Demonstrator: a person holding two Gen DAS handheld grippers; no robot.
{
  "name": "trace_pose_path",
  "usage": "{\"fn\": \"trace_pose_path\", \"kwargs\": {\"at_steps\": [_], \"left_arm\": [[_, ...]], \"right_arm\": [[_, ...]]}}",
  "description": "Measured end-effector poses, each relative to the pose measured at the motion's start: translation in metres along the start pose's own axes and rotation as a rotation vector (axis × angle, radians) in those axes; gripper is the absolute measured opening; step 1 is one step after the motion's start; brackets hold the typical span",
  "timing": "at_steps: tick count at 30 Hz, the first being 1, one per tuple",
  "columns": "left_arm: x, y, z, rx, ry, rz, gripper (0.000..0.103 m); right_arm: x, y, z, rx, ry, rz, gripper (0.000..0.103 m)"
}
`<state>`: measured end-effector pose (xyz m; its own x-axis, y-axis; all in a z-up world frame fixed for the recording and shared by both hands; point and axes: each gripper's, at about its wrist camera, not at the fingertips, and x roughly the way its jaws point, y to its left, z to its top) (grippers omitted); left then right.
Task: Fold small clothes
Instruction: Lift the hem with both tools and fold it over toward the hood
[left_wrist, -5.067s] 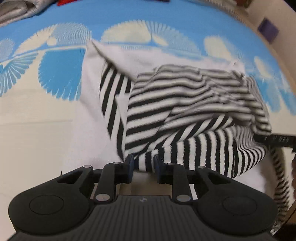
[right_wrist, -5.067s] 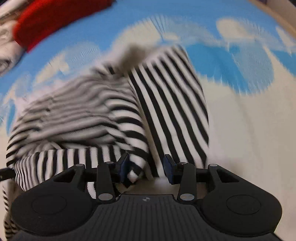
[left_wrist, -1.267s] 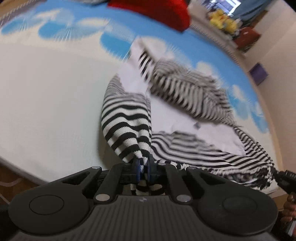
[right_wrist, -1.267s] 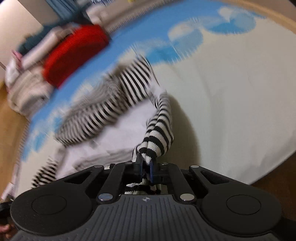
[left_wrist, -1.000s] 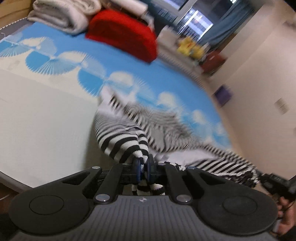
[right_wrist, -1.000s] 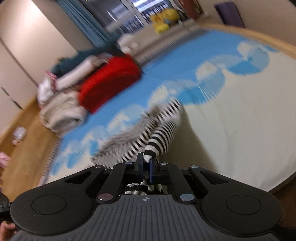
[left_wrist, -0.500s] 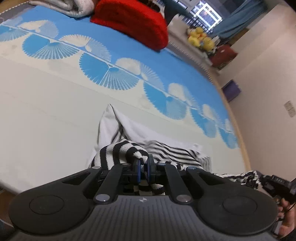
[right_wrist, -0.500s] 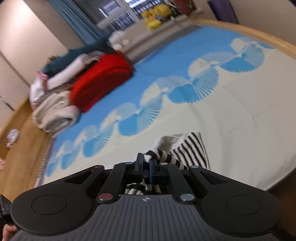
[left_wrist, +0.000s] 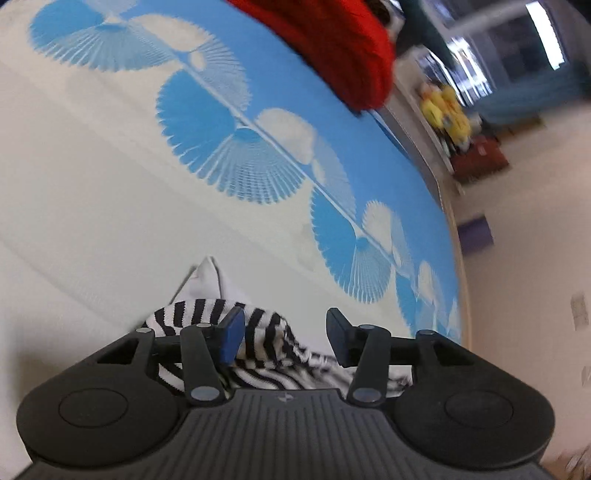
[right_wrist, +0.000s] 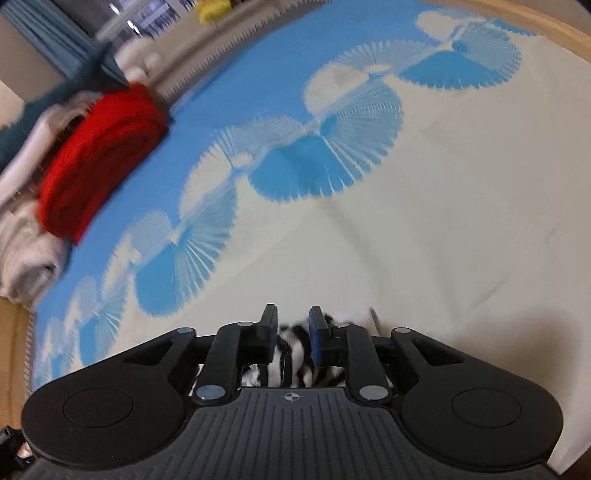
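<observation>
A black-and-white striped garment (left_wrist: 266, 339) lies bunched on the bed's near edge, with a white part (left_wrist: 207, 280) sticking out beyond it. My left gripper (left_wrist: 282, 332) is open, its jaws wide apart over the striped cloth. In the right wrist view my right gripper (right_wrist: 291, 325) is partly open, with a fold of the same striped garment (right_wrist: 291, 354) lying loose between the pads. Most of the garment is hidden under both gripper bodies.
The bed sheet (left_wrist: 110, 206) is cream near me and blue with white fan shapes farther off. A red folded blanket (right_wrist: 96, 155) and white folded bedding (right_wrist: 26, 258) lie at the far end. Yellow toys (left_wrist: 447, 110) and a wall stand beyond.
Both grippers were shut on the striped garment and lowered it to the bed's near edge. Now the left jaws have opened wide and the right jaws have parted, letting go.
</observation>
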<state>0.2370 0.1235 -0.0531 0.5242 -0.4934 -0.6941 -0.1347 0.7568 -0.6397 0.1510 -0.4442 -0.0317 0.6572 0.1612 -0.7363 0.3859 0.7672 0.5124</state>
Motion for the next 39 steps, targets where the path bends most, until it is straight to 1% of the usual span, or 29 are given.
{"fn": "trace_pose_path", "kwargs": {"at_steps": [2, 5, 6, 8, 9, 10, 11, 13, 15, 17, 20, 21, 23, 24, 25, 27, 28, 29, 30, 31, 32, 33, 34, 36, 37, 38, 39], "left_arm": [[0.006, -0.011, -0.006, 0.123, 0.021, 0.043, 0.053], [0.014, -0.024, -0.026, 0.301, 0.052, 0.122, 0.053], [0.017, -0.028, -0.032, 0.362, 0.053, 0.165, 0.055], [0.022, -0.035, -0.042, 0.467, 0.035, 0.232, 0.064], [0.025, -0.037, -0.046, 0.506, 0.026, 0.252, 0.071], [0.028, -0.039, -0.05, 0.533, 0.024, 0.262, 0.074], [0.031, -0.04, -0.053, 0.556, 0.028, 0.268, 0.074], [0.038, -0.044, -0.058, 0.61, 0.043, 0.292, 0.074], [0.043, -0.049, -0.062, 0.669, 0.031, 0.325, 0.074], [0.046, -0.053, -0.064, 0.7, 0.022, 0.328, 0.074], [0.05, -0.057, -0.065, 0.723, 0.013, 0.335, 0.073], [0.05, -0.059, -0.065, 0.731, 0.006, 0.341, 0.071], [0.052, -0.061, -0.064, 0.739, -0.005, 0.346, 0.063], [0.052, -0.062, -0.063, 0.74, -0.007, 0.346, 0.052], [0.053, -0.062, -0.062, 0.738, -0.005, 0.345, 0.035], [0.056, -0.062, -0.059, 0.732, 0.002, 0.348, 0.019], [0.057, -0.063, -0.058, 0.738, -0.007, 0.361, 0.011], [0.057, -0.063, -0.056, 0.745, -0.031, 0.383, 0.006], [0.055, -0.064, -0.053, 0.746, -0.064, 0.403, 0.002], [0.051, -0.065, -0.048, 0.728, -0.111, 0.411, 0.002], [0.047, -0.064, -0.042, 0.699, -0.148, 0.408, 0.001], [0.044, -0.063, -0.038, 0.674, -0.175, 0.41, 0.001], [0.045, -0.062, -0.033, 0.653, -0.185, 0.416, 0.001], [0.05, -0.059, -0.027, 0.636, -0.159, 0.419, 0.001], [0.051, -0.059, -0.026, 0.636, -0.156, 0.419, 0.001], [0.051, -0.059, -0.024, 0.635, -0.162, 0.414, 0.001], [0.049, -0.06, -0.022, 0.635, -0.185, 0.416, 0.001]], "right_arm": [[-0.008, 0.002, 0.0, -0.051, -0.021, 0.028, 0.025], [-0.007, 0.006, -0.007, -0.161, 0.009, 0.041, 0.034], [-0.004, 0.006, -0.01, -0.178, 0.033, 0.049, 0.039], [0.002, 0.008, -0.016, -0.218, 0.073, 0.038, 0.04], [0.001, 0.012, -0.018, -0.259, 0.061, 0.023, 0.04], [-0.002, 0.015, -0.018, -0.3, 0.041, 0.017, 0.04], [-0.005, 0.02, -0.018, -0.351, 0.018, 0.014, 0.042], [-0.011, 0.026, -0.022, -0.455, -0.01, 0.006, 0.048], [-0.014, 0.031, -0.026, -0.556, -0.022, -0.005, 0.051], [-0.015, 0.033, -0.033, -0.653, -0.017, -0.005, 0.052], [-0.013, 0.034, -0.042, -0.77, 0.017, 0.017, 0.052], [-0.013, 0.034, -0.045, -0.798, 0.024, 0.02, 0.052], [-0.009, 0.036, -0.051, -0.845, 0.03, 0.022, 0.053], [-0.006, 0.038, -0.053, -0.868, 0.032, 0.012, 0.053], [0.0, 0.04, -0.056, -0.895, 0.034, -0.01, 0.053], [0.012, 0.045, -0.062, -0.954, 0.034, -0.048, 0.052], [0.016, 0.048, -0.066, -0.988, 0.024, -0.066, 0.051], [0.021, 0.053, -0.069, -1.03, 0.013, -0.087, 0.051], [0.027, 0.056, -0.072, -1.06, 0.009, -0.111, 0.048], [0.032, 0.059, -0.072, -1.074, 0.002, -0.137, 0.036], [0.036, 0.062, -0.071, -1.07, 0.0, -0.14, 0.028], [0.037, 0.065, -0.067, -1.051, -0.008, -0.12, 0.016], [0.038, 0.068, -0.064, -1.029, -0.023, -0.102, 0.009], [0.04, 0.076, -0.054, -0.972, -0.072, -0.087, 0.007], [0.042, 0.079, -0.05, -0.954, -0.09, -0.093, 0.006], [0.045, 0.082, -0.046, -0.942, -0.112, -0.109, 0.006], [0.046, 0.083, -0.042, -0.924, -0.131, -0.122, 0.005]]}}
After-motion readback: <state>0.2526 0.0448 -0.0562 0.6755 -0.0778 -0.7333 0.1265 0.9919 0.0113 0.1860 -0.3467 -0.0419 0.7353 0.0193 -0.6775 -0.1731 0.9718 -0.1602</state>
